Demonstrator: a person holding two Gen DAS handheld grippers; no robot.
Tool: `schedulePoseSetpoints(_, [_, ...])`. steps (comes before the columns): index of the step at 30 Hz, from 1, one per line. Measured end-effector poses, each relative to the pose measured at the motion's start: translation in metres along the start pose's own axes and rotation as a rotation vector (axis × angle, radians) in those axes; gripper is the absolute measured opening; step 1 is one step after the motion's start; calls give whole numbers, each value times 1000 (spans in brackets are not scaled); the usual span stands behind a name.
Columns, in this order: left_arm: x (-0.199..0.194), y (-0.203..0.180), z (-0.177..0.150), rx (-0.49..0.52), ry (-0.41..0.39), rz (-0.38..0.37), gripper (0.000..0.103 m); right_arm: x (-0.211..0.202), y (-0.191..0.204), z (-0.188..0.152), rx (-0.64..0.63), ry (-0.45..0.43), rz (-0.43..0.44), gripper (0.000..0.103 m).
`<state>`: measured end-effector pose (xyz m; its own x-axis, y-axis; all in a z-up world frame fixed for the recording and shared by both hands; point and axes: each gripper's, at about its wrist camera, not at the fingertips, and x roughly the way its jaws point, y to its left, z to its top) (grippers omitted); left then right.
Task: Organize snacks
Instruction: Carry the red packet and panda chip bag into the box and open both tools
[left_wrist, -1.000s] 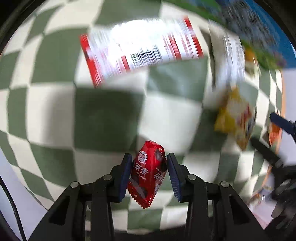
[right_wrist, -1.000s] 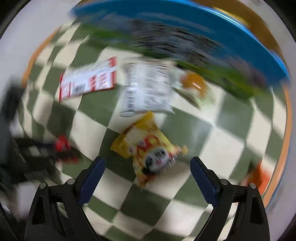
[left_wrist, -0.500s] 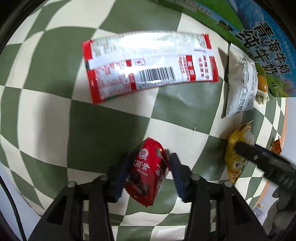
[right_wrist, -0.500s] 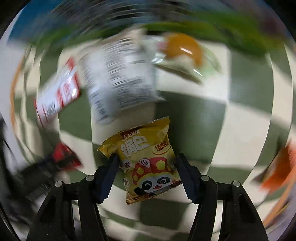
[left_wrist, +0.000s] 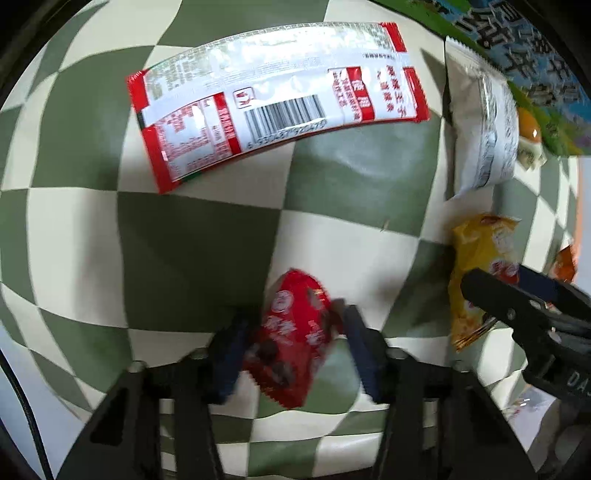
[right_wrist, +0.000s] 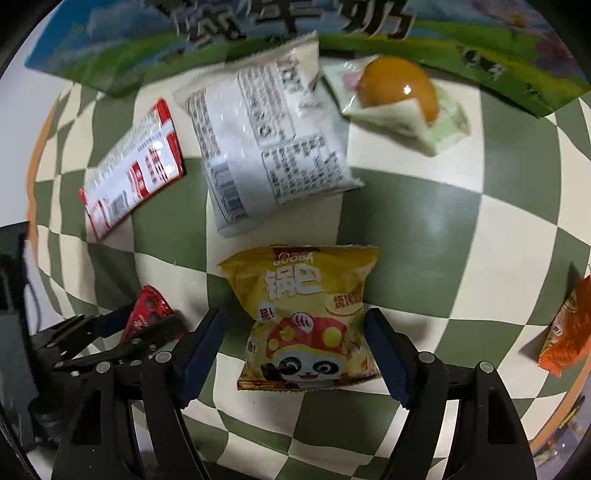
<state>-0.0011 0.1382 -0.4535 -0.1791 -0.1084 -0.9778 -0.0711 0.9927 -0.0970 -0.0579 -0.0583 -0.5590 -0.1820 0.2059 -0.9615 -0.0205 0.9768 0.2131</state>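
Note:
A small red snack packet sits between the blue pads of my left gripper, whose jaws are closing and press its sides just above the checked cloth. My right gripper points down over a yellow panda crisp bag lying flat; its jaws are opening, the bag lies between them, and a gap shows at the left pad. In the right wrist view, the left gripper with the red packet is at lower left. In the left wrist view, the right gripper straddles the yellow bag.
On the green-and-cream checked cloth lie a long red-and-white packet, a white packet, a wrapped yellow-topped cake and an orange packet. A blue-and-green milk carton box borders the far side.
The right gripper came down around the yellow bag, closed in on it, then widened again. The left gripper kept the red packet between its pads and sank slightly toward the cloth.

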Motion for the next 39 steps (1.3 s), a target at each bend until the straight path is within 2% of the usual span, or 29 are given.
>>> schedulePoseSetpoints(1, [-1,0,-2,-5,-5,-5,39,4,1,-1,3,1,-12,75])
schedulePoseSetpoints(2, [-3,1,-4,-8,-6,-6,38,7,2,-2,2,-3,-29,64])
schedulePoseSetpoints(4, [-9,11,-7,-14,-12,-10,37,10,5,-5,-6,-22,-44,60])
schedulePoseSetpoints(6, [-13,14,-12,-25,-23,-22,37,7,7,-6,-12,-46,-45,50])
schedulePoseSetpoints(12, [-46,26,-18,-37,-55,-119,37,-28,-2,-18,13,-123,20,47])
schedulePoseSetpoints(17, [-105,18,-13,-24,-146,-211,37,-80,-10,-26,26,-212,108,47])
schedulePoseSetpoints(20, [-150,2,2,6,-218,-263,37,-127,-17,-16,43,-285,159,47])
schedulePoseSetpoints(22, [-182,-6,22,38,-260,-297,37,-157,-24,-12,56,-346,183,47])
schedulePoseSetpoints(25, [-207,-26,56,79,-300,-324,38,-202,-32,4,79,-443,187,47])
schedulePoseSetpoints(27, [-216,-50,76,99,-332,-298,38,-226,-42,24,90,-500,134,47])
schedulePoseSetpoints(31, [-232,-64,136,113,-387,-186,38,-245,-61,73,97,-524,-9,47])
schedulePoseSetpoints(39, [-201,-63,227,94,-339,-32,38,-220,-81,146,74,-446,-232,47])
